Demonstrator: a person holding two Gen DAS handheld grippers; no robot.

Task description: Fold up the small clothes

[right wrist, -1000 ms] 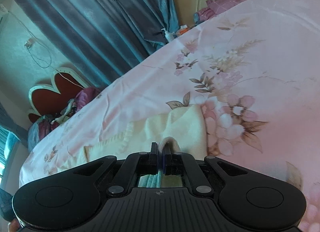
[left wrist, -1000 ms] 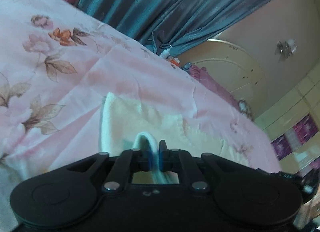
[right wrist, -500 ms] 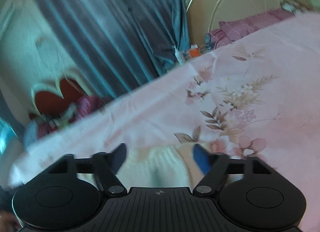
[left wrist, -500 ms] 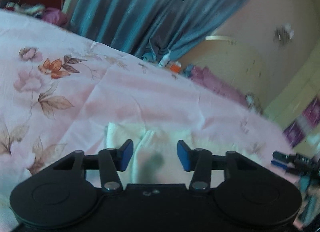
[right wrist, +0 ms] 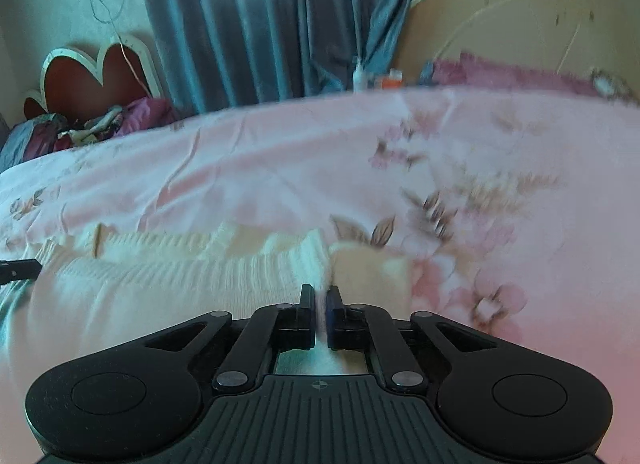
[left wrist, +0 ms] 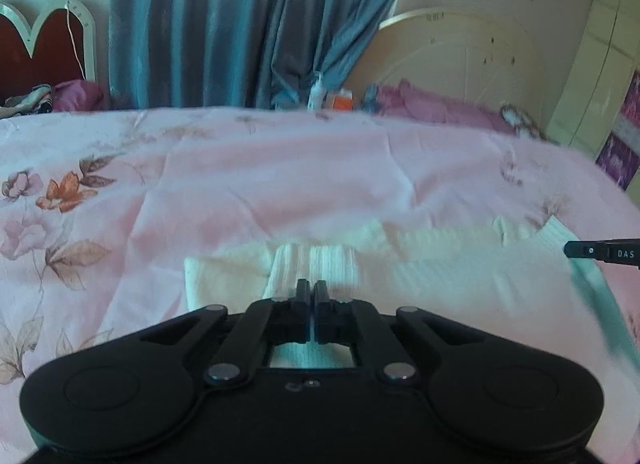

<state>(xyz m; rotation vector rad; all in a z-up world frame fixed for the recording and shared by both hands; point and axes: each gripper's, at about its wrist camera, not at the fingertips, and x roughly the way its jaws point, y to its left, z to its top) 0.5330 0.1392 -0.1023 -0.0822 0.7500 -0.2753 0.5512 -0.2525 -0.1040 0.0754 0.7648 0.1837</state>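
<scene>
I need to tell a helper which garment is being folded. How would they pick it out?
On the pink floral bedsheet, look at the near edge in front of the blue curtains. The cream ribbed knit garment lies there, the only pale, ridged cloth on the smooth printed sheet.

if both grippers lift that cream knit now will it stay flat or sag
Probably sags: the knit already bunches into ridges where the left gripper pinches it. Likely light and grippy, since its ribbed fabric sits clamped in the right gripper.
</scene>
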